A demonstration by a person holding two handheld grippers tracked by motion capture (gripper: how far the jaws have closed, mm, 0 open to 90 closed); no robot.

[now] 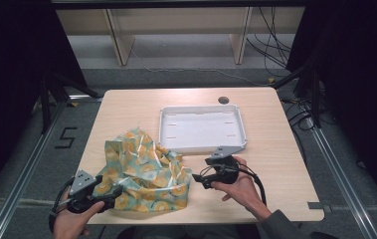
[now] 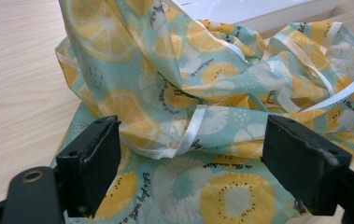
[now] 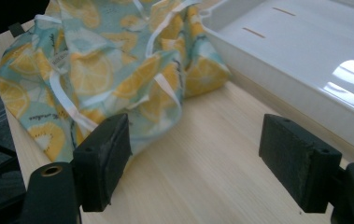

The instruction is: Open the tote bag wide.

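Status: early, nothing grasped yet.

The lemon-and-kiwi print cloth bag [image 1: 143, 172] lies crumpled on the front-left of the counter [image 1: 275, 149], white ribbon ties loose across it. It sits just beside the near-left corner of the white tray [image 1: 202, 128]; whether it touches the tray I can't tell. Tray is bare inside.

Left hand-held gripper [image 2: 191, 154]: jaws wide, low at the bag's front edge, fabric bunched between the pads but not pinched. In the high view it sits at the bag's front-left corner [image 1: 107, 195].

Right hand-held gripper [image 3: 195, 158]: jaws wide, nothing but bare counter between them, bag's right edge just past the left pad. High view puts it at the bag's right side [image 1: 196, 178], just in front of the tray.

Judgement: both sides lined up for a pick. Left to do: close on the fabric at both ends, lift or spread it, and likely move it into the tray.
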